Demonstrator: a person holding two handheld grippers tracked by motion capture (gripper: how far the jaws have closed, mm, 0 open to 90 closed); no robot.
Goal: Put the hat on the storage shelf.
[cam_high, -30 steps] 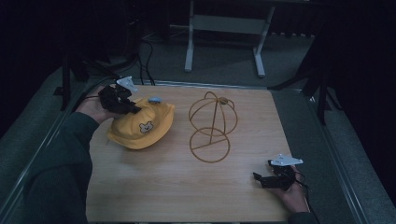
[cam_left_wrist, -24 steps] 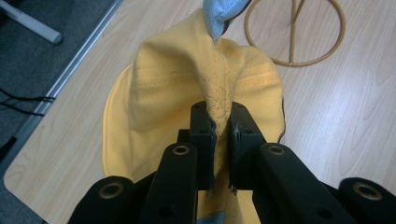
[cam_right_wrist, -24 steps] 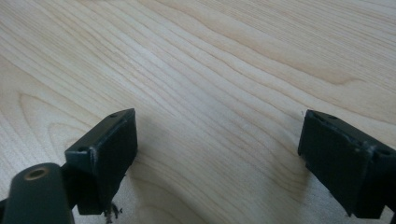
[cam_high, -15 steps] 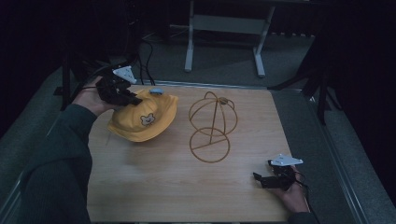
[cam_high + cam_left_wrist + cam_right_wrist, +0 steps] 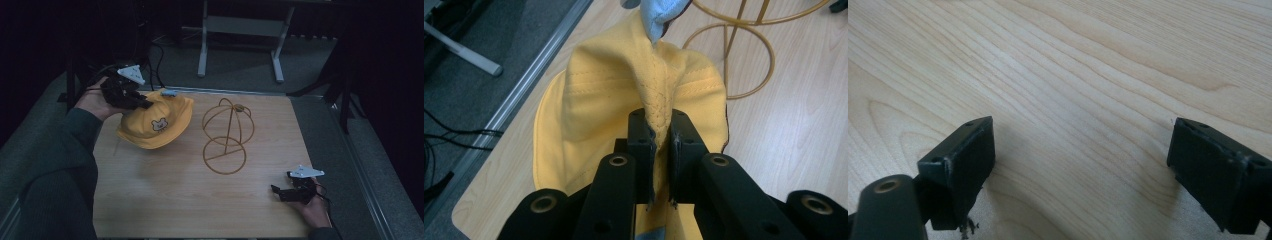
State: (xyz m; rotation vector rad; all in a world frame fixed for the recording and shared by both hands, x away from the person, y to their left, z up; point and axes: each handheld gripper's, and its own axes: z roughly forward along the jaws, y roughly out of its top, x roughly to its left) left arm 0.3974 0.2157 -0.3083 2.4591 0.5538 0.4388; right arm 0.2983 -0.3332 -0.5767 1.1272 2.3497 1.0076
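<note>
Fold of the yellow hat (image 5: 659,107) pinched between the jaws of the left gripper (image 5: 660,145), deeper part hidden between the pads. Top of the wire stand (image 5: 744,47) cut off at 12 o'clock in the left gripper view; blue tag (image 5: 659,15) cut there too. Small picture on the hat (image 5: 159,125) too small to read from the high view. Rear brim hidden under the gripper (image 5: 131,97) at 10 o'clock. Right gripper (image 5: 1080,165) pads cut by the bottom edge.
</note>
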